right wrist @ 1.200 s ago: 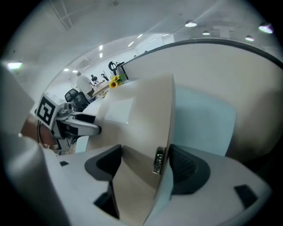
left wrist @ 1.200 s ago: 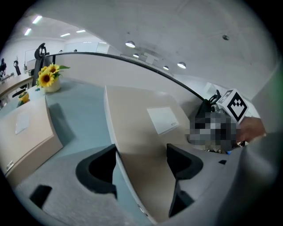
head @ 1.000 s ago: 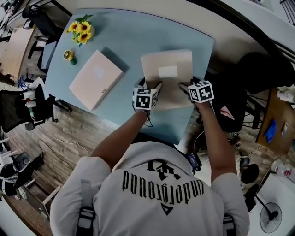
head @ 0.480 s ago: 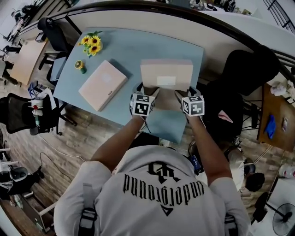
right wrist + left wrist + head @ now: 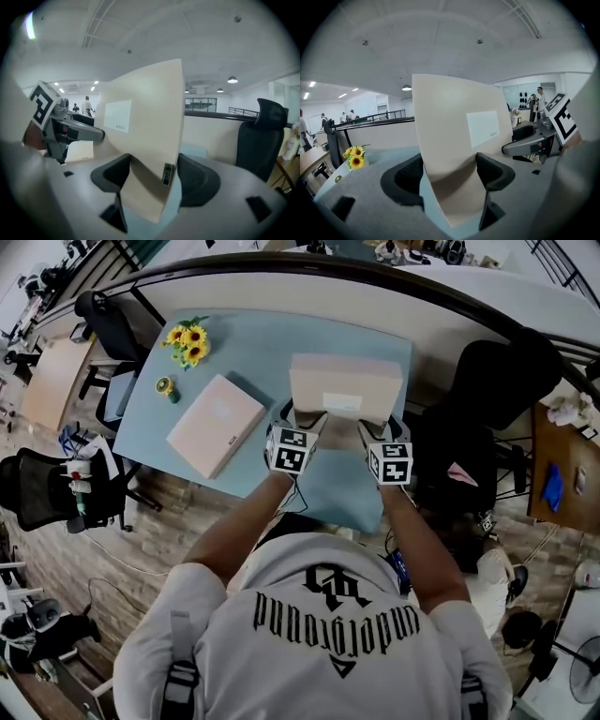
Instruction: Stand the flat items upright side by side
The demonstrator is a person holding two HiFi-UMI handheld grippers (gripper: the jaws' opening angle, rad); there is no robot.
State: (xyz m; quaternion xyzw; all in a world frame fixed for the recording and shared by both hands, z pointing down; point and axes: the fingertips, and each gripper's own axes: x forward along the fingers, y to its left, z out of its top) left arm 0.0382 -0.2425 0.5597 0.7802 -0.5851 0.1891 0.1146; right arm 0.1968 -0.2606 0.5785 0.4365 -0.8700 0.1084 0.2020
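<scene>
- The table (image 5: 253,343) is pale blue with rounded corners, and its top is mostly bare.
- At its far left corner stands a bunch of sunflowers (image 5: 188,340), with a small yellow and green thing (image 5: 166,387) just beside it.
- A flat beige box (image 5: 215,424) lies face up on the left half of the table, well apart from the grippers.
- A second beige box (image 5: 345,388) with a white label is over the right half of the table. It is raised steeply on edge, with the label side facing the person.
- The left gripper (image 5: 305,418) is clamped on that box's lower left part, both pads against its faces.
- The right gripper (image 5: 373,427) grips its lower right part the same way.
- Whether the box's bottom edge touches the table cannot be told.
- The floor (image 5: 112,549) is wood plank.
- A black office chair (image 5: 506,381) stands to the right of the table, and another chair (image 5: 42,488) stands at the left.
- A dark curved rail (image 5: 309,261) runs behind the table.
- The gripper views show a white ceiling with lamps, and people standing far off.
</scene>
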